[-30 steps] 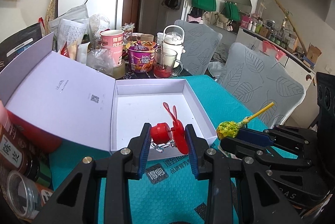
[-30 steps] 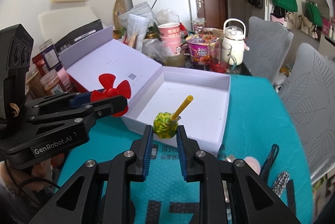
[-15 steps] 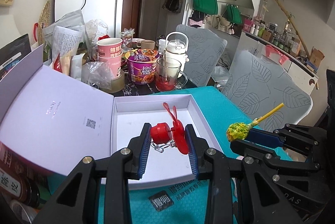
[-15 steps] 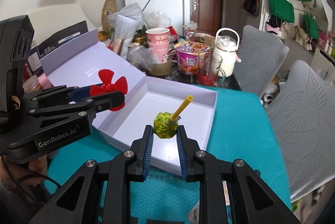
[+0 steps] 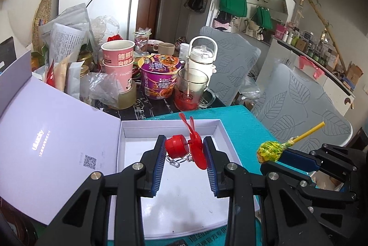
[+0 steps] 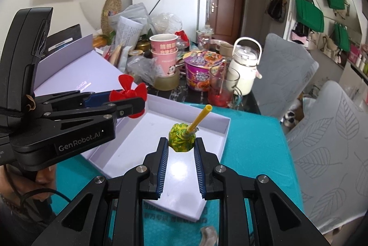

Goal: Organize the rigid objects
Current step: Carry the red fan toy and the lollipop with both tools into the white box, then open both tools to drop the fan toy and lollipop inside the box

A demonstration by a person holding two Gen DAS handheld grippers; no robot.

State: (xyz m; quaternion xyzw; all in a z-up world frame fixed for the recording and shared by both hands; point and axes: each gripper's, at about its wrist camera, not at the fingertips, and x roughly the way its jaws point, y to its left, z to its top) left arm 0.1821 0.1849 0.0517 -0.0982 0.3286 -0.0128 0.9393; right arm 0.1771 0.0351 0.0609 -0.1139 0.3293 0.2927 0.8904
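Black "GenRobot.AI" left tool point(image 6: 128, 106) clamps red fan point(image 5: 186, 148); right tool point(image 6: 181, 146) clamps lollipop point(image 6: 181, 138).

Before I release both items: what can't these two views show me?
- White box: near wall hidden by the left gripper in the left wrist view.
- Small clear part under the red fan: too small to identify.
- Lollipop: wrapper print unreadable; underside hidden.

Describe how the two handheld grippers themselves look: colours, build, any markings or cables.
Both are matte black plastic linkages with silver rivets at the joints. Each finger carries a ribbed blue pad. The left gripper, seen from the right wrist view, bears white "GenRobot.AI" lettering on its side and rises into a tall black housing; a thin black cable hangs beneath it. The right gripper matches in build.
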